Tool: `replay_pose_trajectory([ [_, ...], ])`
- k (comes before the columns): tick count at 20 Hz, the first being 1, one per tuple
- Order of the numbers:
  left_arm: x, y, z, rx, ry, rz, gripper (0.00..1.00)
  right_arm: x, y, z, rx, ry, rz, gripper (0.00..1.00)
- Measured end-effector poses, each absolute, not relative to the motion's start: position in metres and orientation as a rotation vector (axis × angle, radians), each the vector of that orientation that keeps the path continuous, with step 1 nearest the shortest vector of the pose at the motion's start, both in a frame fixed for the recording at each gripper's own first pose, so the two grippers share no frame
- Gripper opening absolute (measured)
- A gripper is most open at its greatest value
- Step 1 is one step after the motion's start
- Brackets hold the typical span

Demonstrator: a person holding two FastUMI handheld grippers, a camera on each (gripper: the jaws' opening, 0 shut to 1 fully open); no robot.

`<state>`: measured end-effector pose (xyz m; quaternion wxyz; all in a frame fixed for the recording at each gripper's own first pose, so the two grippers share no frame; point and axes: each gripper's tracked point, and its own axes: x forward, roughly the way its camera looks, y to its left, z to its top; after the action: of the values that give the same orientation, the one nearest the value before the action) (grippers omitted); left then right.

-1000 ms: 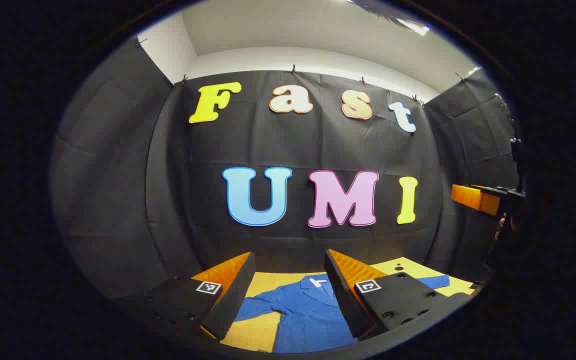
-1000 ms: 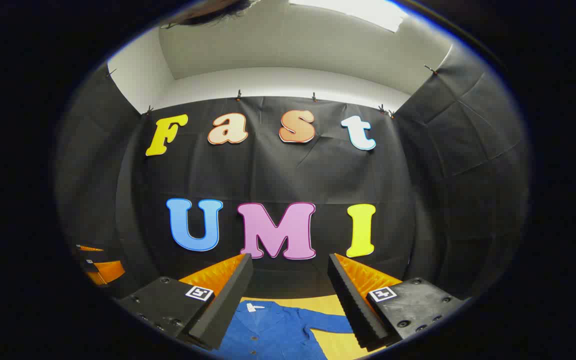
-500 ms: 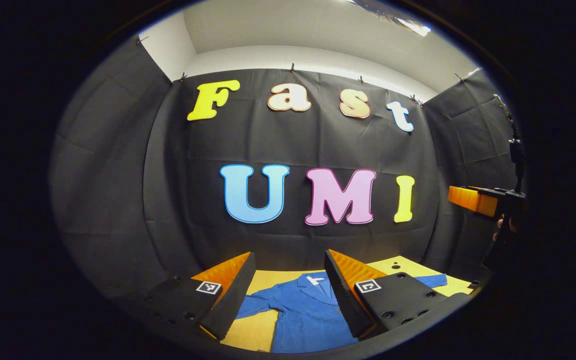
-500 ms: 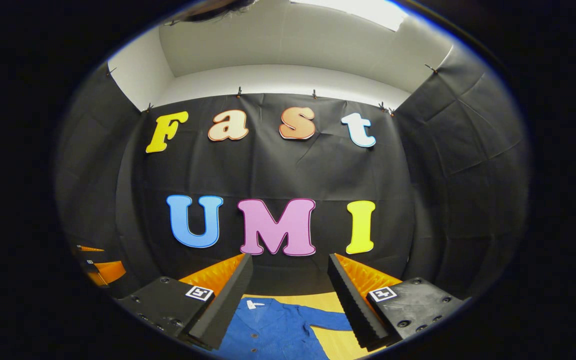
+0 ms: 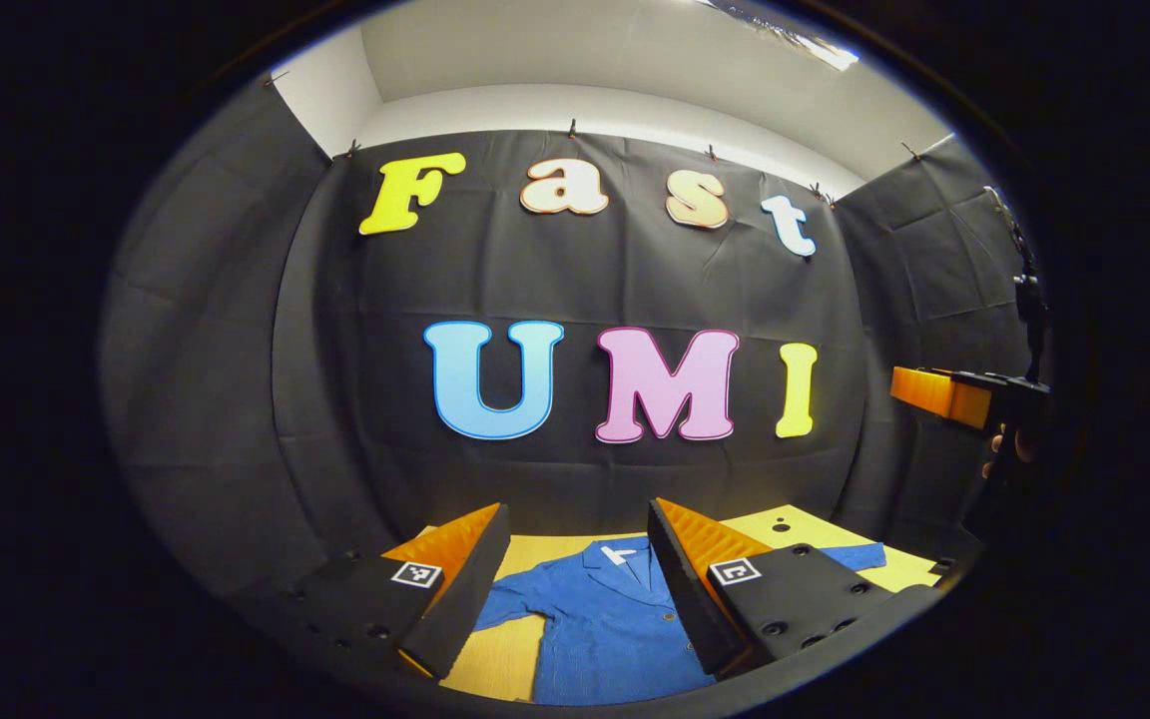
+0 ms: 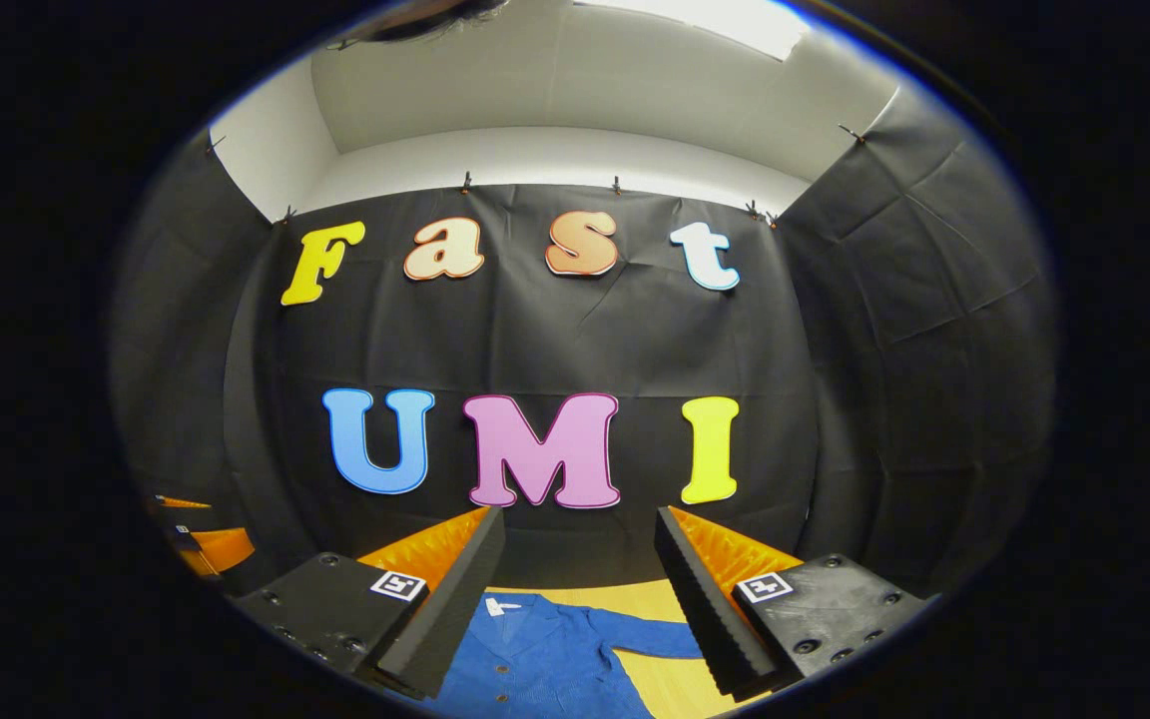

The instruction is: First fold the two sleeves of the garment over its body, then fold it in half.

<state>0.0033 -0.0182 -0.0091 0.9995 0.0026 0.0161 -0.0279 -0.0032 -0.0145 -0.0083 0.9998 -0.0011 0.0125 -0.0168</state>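
At the bottom of the left gripper view, the left gripper (image 5: 575, 574) hangs above the table (image 5: 505, 659) with its fingers apart and nothing between them. Seen through the gap, low in the frame, the shirt (image 5: 600, 624) lies flat on the table, collar (image 5: 620, 554) toward the wall. One sleeve (image 5: 515, 604) runs out to the lower left, and the other sleeve (image 5: 860, 554) shows at the lower right, past the right-hand finger. Neither sleeve is folded over the body. At the right edge of this view the right gripper (image 5: 939, 394) is held well above the table by a hand (image 5: 1009, 449).

At the bottom of the right gripper view, the right gripper (image 6: 580, 579) also has its fingers apart and empty, clear of the cloth. The shirt (image 6: 535, 659) sits at bottom centre, with its collar (image 6: 505, 606) at the top left and one sleeve (image 6: 650, 634) reaching right over the table (image 6: 670, 684). The left gripper (image 6: 206, 539) shows at the lower left edge.
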Motion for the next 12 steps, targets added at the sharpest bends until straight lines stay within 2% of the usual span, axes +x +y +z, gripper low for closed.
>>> replay_pose_trajectory([
  [2,0.004,-0.018,-0.008,0.015,0.029,-0.055,0.8,-0.002,-0.016,-0.013,-0.005,0.033,-0.031,0.97],
  [3,0.006,-0.018,-0.008,0.021,0.028,-0.053,0.8,-0.001,-0.016,-0.015,-0.008,0.038,-0.03,0.92],
  [4,0.006,-0.017,-0.007,0.023,0.029,-0.051,0.8,-0.001,-0.016,-0.018,-0.008,0.046,-0.027,0.97],
  [9,0.01,-0.021,-0.017,0.006,0.049,-0.027,0.8,0.01,-0.017,-0.03,0.018,0.075,-0.007,0.97],
  [10,0.011,-0.022,-0.019,0.0,0.056,-0.02,0.8,0.014,-0.017,-0.031,0.02,0.077,0.002,0.92],
  [11,0.014,-0.024,-0.022,-0.005,0.061,-0.013,0.8,0.018,-0.018,-0.034,0.018,0.078,0.01,0.97],
  [12,0.017,-0.026,-0.023,-0.005,0.061,-0.009,0.8,0.02,-0.022,-0.038,0.015,0.082,0.017,0.97],
])
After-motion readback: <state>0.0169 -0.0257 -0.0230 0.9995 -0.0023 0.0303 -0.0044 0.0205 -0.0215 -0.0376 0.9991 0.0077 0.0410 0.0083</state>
